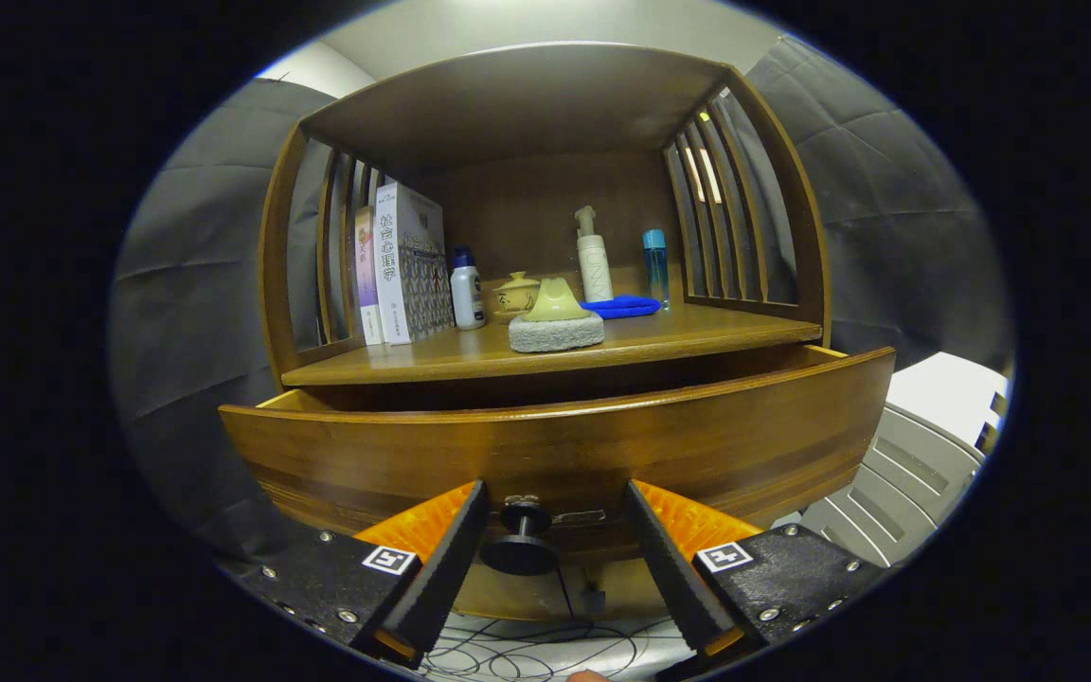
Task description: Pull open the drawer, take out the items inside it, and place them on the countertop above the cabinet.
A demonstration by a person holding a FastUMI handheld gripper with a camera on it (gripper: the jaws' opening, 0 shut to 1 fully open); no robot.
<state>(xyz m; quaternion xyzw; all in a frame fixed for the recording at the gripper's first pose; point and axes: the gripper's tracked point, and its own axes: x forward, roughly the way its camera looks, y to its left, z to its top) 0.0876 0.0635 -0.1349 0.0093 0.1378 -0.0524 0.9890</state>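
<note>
The wooden drawer (555,455) stands pulled out from the cabinet, its curved front facing me and its inside hidden behind that front. A round black knob (520,545) sticks out of the drawer front between my fingers. My gripper (555,516) is open, one finger on each side of the knob with a gap to it. The countertop (697,336) lies just above the drawer. On it sit a grey sponge with a yellow-green handle (557,317) and a blue cloth (619,306).
At the back of the countertop stand books (403,265), a white bottle with a blue cap (467,289), a small lidded teapot (517,294), a white pump bottle (593,256) and a blue bottle (656,265). A white slatted unit (915,464) stands right of the cabinet. Cables (545,649) lie below.
</note>
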